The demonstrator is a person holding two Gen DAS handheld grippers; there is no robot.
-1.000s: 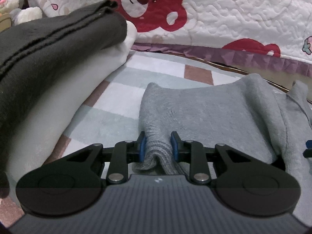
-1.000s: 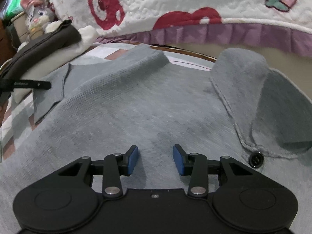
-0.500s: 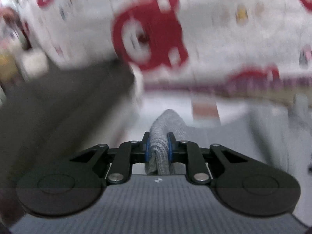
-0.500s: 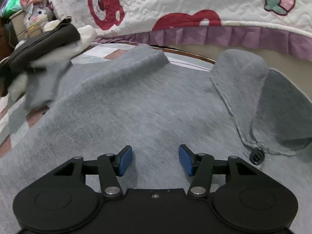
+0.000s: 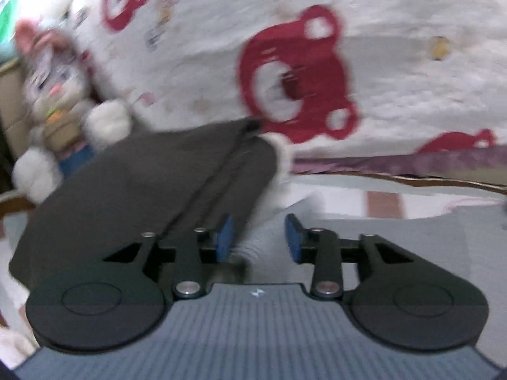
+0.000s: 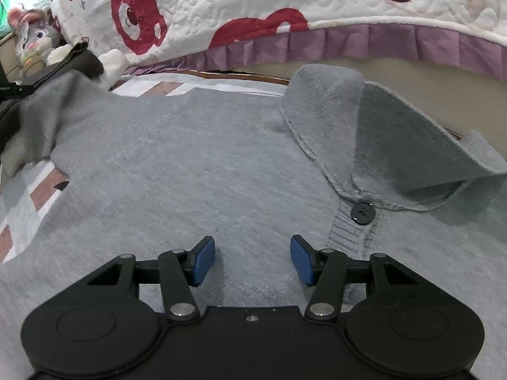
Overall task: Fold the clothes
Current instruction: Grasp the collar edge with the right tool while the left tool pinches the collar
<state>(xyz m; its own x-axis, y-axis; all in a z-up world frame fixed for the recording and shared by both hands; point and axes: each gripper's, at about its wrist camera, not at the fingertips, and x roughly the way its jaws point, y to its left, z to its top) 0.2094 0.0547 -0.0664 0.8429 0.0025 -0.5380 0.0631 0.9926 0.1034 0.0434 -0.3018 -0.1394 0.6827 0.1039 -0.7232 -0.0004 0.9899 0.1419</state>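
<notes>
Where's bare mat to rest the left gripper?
Bare checkered mat shows left of the grey polo shirt, below its sleeve, and a strip by the quilt's purple frill. The folded dark garment and plush rabbit crowd the far left.

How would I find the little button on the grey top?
Start at the big grey knitted top spread over the checked mat. Follow its floppy collar down to where the flaps meet. The button sits there, small, round and dark, the only dark dot on the grey.

dark folded pile [image 5: 152, 183] close ahead of left tool [image 5: 258, 236], flat sweater [image 6: 202, 164] beneath right tool [image 6: 252, 259]
</notes>
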